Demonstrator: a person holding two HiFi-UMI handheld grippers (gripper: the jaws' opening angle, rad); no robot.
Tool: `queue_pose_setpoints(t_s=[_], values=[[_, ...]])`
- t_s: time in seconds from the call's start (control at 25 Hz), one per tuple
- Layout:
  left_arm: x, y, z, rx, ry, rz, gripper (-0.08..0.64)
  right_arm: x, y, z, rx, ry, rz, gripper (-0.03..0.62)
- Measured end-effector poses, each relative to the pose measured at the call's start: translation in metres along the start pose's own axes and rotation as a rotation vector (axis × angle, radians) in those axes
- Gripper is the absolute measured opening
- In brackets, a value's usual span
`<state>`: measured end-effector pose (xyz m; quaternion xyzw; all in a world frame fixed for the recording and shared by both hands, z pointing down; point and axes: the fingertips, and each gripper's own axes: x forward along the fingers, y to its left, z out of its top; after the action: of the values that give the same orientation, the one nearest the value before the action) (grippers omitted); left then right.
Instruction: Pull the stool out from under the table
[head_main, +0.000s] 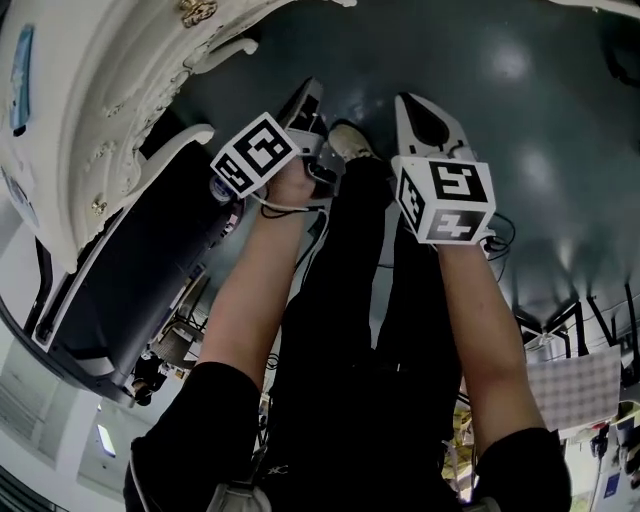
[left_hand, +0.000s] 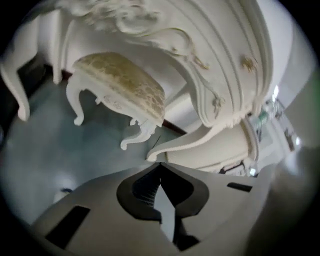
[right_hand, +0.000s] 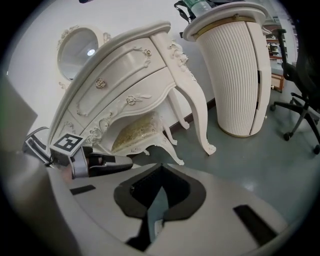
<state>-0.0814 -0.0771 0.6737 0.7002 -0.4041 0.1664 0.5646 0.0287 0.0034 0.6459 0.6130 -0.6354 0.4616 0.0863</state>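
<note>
hovering left claw (left_hand: 160, 164), stool (left_hand: 122, 86) beyond (apart)

Lab-like workroom: ornate dressing table (right_hand: 125, 95), office chair (right_hand: 300, 100)

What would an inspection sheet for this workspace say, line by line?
Surface: glossy dark grey floor.
Job's things: cream carved stool with gold patterned cushion, tucked under the ornate white dressing table, untouched.
Clutter: nothing seen.
Grippers: left gripper and right gripper both shut, nothing held, short of the stool.
Cables: thin white cable looped beneath the left gripper.
Surroundings: white ribbed cylindrical cabinet, black office chair.
</note>
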Motion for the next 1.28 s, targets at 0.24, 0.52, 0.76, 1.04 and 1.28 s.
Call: queue_pose_setpoints(t_s=[0.24, 0.52, 0.76, 1.04, 1.28], values=[[0.008, 0.009, 0.047, -0.565, -0.269, -0.308, 0.008, 0.0, -0.025, -0.002, 0.014, 0.031, -0.016, 0.008], [0.026, 0.035, 0.1, -0.688, -0.397, -0.39, 0.107, 0.005, -0.041, 0.002, 0.039, 0.043, -0.023, 0.008], [0.048, 0.053, 0.126, -0.725, -0.473, -0.366, 0.152, 0.016, -0.033, 0.012, 0.056, 0.035, -0.001, 0.008], [0.072, 0.075, 0.129, -0.713, -0.47, -0.277, 0.266, 0.032, 0.0, 0.011, 0.028, 0.065, 0.059, 0.008], [0.073, 0.083, 0.133, -0.746, -0.531, -0.304, 0.322, 0.025, -0.004, -0.007, -0.015, 0.11, 0.06, 0.008]])
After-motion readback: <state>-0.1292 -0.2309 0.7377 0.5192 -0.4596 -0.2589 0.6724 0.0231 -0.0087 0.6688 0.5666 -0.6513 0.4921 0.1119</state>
